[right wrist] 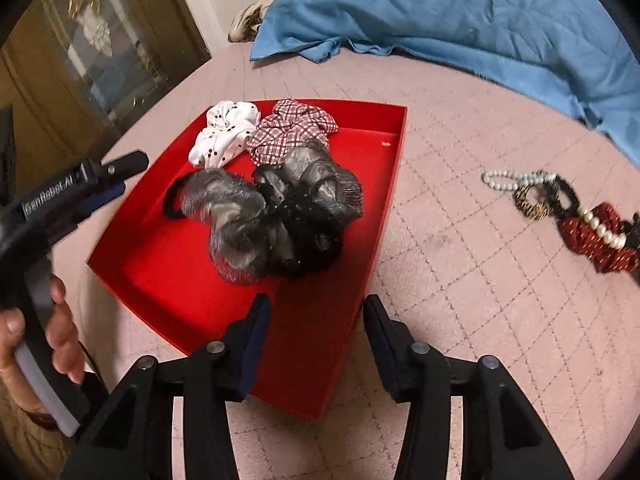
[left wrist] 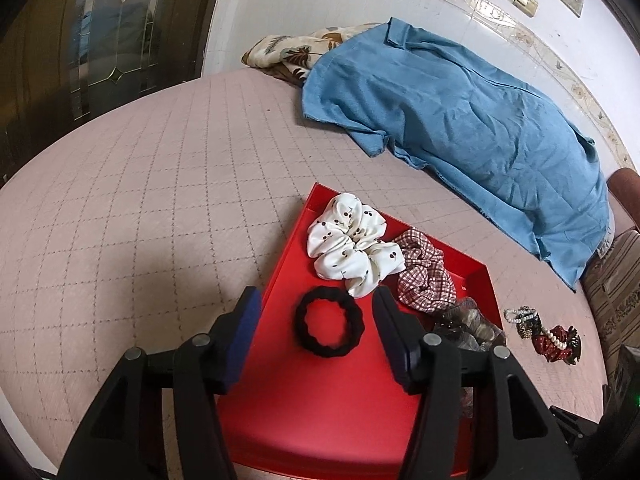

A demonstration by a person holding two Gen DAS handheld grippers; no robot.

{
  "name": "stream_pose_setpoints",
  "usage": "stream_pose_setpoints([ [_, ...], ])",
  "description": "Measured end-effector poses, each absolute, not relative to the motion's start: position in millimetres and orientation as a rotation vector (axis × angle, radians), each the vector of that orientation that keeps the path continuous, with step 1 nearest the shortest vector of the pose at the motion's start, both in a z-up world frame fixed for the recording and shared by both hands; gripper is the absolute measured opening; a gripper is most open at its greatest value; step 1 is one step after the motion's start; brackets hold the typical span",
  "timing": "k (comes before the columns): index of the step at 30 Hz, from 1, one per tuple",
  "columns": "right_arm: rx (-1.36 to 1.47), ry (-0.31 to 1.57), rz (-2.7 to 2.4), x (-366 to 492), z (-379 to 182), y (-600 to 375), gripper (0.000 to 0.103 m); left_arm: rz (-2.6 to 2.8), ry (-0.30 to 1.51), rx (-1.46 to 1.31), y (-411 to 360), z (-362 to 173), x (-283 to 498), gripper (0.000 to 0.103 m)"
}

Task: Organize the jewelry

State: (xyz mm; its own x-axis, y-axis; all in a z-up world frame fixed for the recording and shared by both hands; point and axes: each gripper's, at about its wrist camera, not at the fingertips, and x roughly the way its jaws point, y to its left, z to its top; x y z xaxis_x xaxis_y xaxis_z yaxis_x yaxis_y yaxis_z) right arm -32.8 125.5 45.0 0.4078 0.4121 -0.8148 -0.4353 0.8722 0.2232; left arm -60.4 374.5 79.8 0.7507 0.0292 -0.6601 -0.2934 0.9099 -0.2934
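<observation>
A red tray (left wrist: pixel 320 400) (right wrist: pixel 168 280) lies on the pink quilted bed. In it lie a white spotted scrunchie (left wrist: pixel 348 244) (right wrist: pixel 224 132), a red checked scrunchie (left wrist: pixel 424 272) (right wrist: pixel 292 124), a grey-black mesh scrunchie (left wrist: pixel 468 324) (right wrist: pixel 272 216) and a black hair tie (left wrist: pixel 329 327). My left gripper (left wrist: pixel 316 312) is open, its fingers either side of the black hair tie. My right gripper (right wrist: pixel 316 316) is open and empty above the tray's near right edge. A pearl bracelet (right wrist: pixel 508 180) (left wrist: pixel 520 314) and a red scrunchie (right wrist: pixel 600 236) (left wrist: pixel 558 344) lie on the bed to the right of the tray.
A blue cloth (left wrist: pixel 460 120) (right wrist: pixel 460 8) covers the far right of the bed, over a floral cloth (left wrist: pixel 288 52). A dark glass-panelled door (left wrist: pixel 100 40) stands at the left. The left gripper's body and the hand holding it (right wrist: pixel 48 240) reach in at the left of the right wrist view.
</observation>
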Motion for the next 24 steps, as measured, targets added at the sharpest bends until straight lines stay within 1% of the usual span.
stream_pose_setpoints([
  [3, -0.008, 1.024, 0.545, -33, 44, 122, 0.052, 0.153, 0.691, -0.403, 369, 82, -60, 0.057],
  [6, 0.03, 1.048, 0.545, -29, 39, 116, 0.052, 0.055, 0.716, -0.406, 352, 82, -49, 0.058],
  [7, 0.035, 1.05, 0.542, -29, 38, 115, 0.052, 0.03, 0.734, -0.393, 343, 81, -44, 0.062],
  [8, 0.038, 1.051, 0.538, -30, 37, 114, 0.052, 0.02, 0.751, -0.376, 336, 80, -39, 0.064],
  [12, 0.031, 1.045, 0.533, -32, 38, 115, 0.052, -0.021, 0.849, -0.283, 303, 64, -18, 0.065],
  [13, 0.032, 1.044, 0.532, -33, 39, 114, 0.052, -0.023, 0.872, -0.257, 296, 60, -13, 0.062],
  [14, 0.035, 1.042, 0.531, -32, 39, 115, 0.052, -0.021, 0.903, -0.219, 288, 55, -8, 0.056],
  [15, 0.039, 1.037, 0.529, -33, 40, 114, 0.052, -0.013, 0.919, -0.196, 285, 51, -6, 0.034],
  [16, 0.045, 1.031, 0.527, -34, 42, 112, 0.052, 0.009, 0.941, -0.165, 282, 47, -4, 0.02],
  [17, 0.051, 1.026, 0.527, -34, 44, 111, 0.053, 0.038, 0.938, -0.145, 283, 46, -4, 0.02],
  [20, 0.069, 1.007, 0.519, -39, 51, 98, 0.061, 0.141, 0.898, -0.118, 296, 51, -10, 0.02],
  [22, 0.075, 0.992, 0.499, -43, 55, 83, 0.063, 0.131, 0.874, -0.168, 311, 54, -16, 0.021],
  [23, 0.079, 0.987, 0.488, -45, 57, 76, 0.063, 0.095, 0.856, -0.219, 319, 57, -22, 0.022],
  [24, 0.083, 0.982, 0.475, -47, 58, 67, 0.064, 0.075, 0.841, -0.245, 324, 60, -28, 0.029],
])
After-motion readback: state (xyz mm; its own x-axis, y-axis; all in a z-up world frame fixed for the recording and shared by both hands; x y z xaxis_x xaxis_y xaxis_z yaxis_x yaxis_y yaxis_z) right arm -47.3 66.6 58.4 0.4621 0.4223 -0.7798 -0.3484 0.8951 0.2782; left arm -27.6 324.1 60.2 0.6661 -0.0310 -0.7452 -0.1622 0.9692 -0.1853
